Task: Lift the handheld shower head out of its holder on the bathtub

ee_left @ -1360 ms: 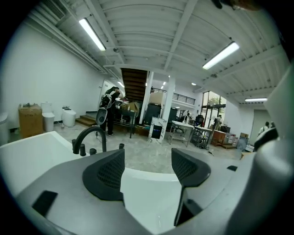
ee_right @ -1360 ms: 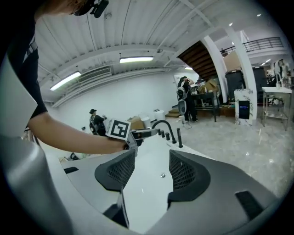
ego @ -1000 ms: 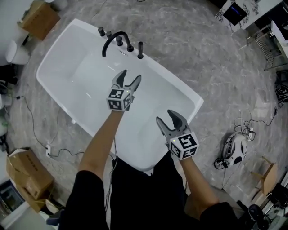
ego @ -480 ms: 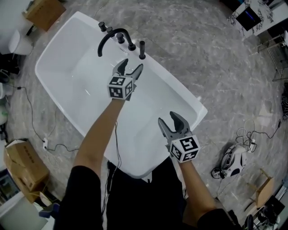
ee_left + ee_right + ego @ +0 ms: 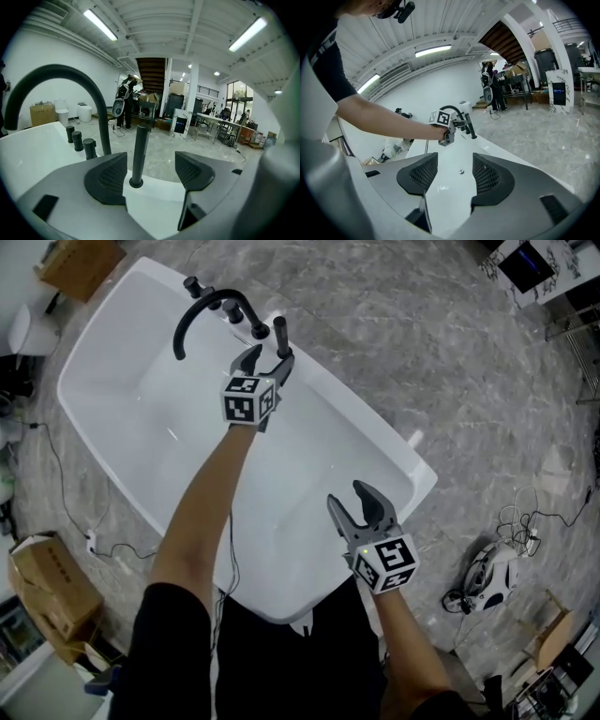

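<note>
On the tub's far rim, right of the spout, the slim black shower head stands upright in its holder, ungripped between the left hand-held gripper's parted jaws. Likely stiff, light and slick: clamp mid-shaft. The right hand-held gripper hangs released over the near rim

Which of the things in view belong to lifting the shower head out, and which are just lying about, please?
In the job:
handheld shower head, upright in its holder between the jaws of the open left gripper, untouched
bathtub

Not in the job:
right gripper, open and empty over the tub
curved spout
cardboard box
floor cables
</note>
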A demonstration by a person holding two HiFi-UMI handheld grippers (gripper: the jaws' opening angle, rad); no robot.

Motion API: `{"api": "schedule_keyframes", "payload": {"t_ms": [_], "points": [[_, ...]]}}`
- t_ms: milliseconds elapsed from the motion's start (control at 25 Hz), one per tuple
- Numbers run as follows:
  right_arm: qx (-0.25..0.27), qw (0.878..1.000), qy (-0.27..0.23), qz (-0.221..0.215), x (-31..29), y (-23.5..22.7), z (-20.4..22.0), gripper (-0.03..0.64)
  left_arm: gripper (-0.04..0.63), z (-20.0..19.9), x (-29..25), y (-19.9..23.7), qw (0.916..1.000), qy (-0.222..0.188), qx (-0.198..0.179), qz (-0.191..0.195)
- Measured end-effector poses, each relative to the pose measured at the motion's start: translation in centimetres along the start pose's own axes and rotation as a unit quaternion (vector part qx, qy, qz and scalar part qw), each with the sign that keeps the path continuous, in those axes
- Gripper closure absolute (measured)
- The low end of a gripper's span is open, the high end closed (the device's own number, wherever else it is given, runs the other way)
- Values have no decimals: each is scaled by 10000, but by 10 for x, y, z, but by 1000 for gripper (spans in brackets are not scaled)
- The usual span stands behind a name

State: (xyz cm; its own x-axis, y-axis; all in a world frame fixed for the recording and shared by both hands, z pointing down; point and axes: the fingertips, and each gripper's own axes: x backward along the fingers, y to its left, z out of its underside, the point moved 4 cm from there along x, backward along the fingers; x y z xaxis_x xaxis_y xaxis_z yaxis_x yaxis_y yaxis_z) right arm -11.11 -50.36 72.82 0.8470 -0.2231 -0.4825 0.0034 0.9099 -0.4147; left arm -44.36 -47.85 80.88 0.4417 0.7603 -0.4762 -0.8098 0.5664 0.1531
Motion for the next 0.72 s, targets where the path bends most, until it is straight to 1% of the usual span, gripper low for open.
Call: {"api": "schedule_keyframes", "payload": {"t_ms": [160, 240, 440, 560, 640, 720], "points": [[-99, 9999, 65, -47, -3, -7, 14, 416, 300, 11, -18, 11, 9991, 16, 387, -151], [-115, 9999, 87, -93, -5, -8, 19, 416, 301, 14, -27, 15, 9987, 33, 478, -184], [-144, 9997, 123, -125, -9, -15, 25, 414, 301, 16, -44, 23, 9991, 80, 362, -227], [-212, 9997, 76, -39, -5, -32, 26, 414, 301, 19, -51, 29, 9993, 157, 202, -277], [-254, 9996, 68, 34, -3, -45, 29, 416, 302, 21, -56, 31, 9991, 232, 165, -320], [-265, 9996, 94, 96, -2, -54, 32, 414, 328, 23, -63, 30, 9989, 314, 154, -311]]}}
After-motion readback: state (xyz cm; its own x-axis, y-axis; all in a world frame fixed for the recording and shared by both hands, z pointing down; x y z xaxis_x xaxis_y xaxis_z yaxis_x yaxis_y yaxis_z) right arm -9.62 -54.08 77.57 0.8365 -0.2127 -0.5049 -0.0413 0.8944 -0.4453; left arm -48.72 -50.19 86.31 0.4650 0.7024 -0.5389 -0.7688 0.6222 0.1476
